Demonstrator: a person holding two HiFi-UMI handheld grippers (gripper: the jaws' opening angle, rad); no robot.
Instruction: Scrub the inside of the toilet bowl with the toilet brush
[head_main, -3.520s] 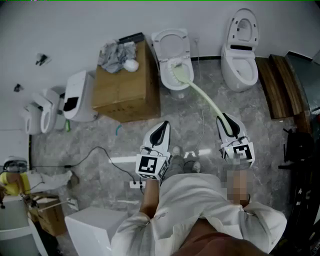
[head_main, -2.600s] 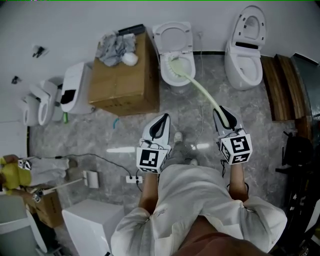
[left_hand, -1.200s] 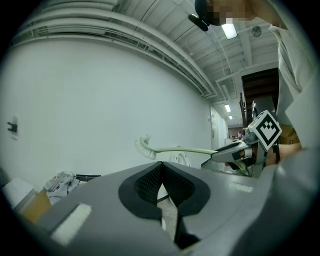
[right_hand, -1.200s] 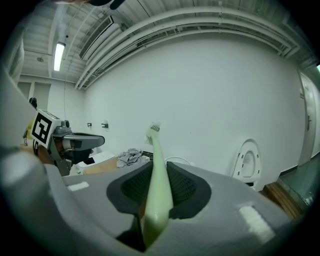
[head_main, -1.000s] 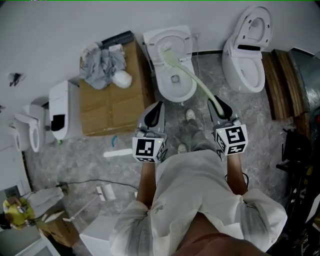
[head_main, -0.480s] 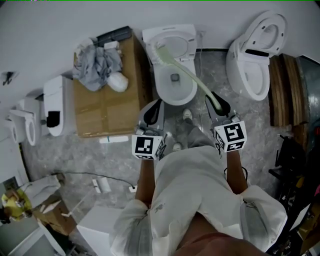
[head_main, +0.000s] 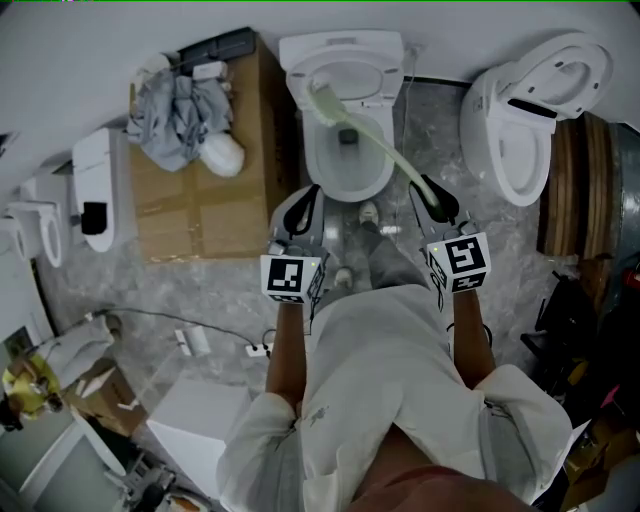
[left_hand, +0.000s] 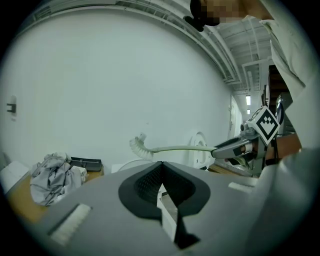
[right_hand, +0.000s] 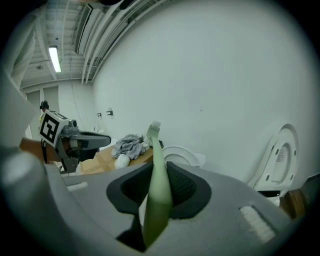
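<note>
Right gripper (head_main: 432, 193): jaws pinch the green toilet brush (head_main: 375, 147) by its handle. Bristle head (head_main: 322, 100) is over the rear-left rim of the toilet bowl (head_main: 311, 172), seemingly not touching. Left gripper (head_main: 303, 205): jaws pressed together, empty. Step: approach. Next: lower the head inside and scrub.

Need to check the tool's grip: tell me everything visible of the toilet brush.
The toilet brush is pale green, plastic-looking, with a long, slightly curved handle and a whitish bristle head. The right gripper is shut on the handle's near end; the head hangs over the back of the open toilet bowl. Whether bristles touch it cannot be told.
</note>
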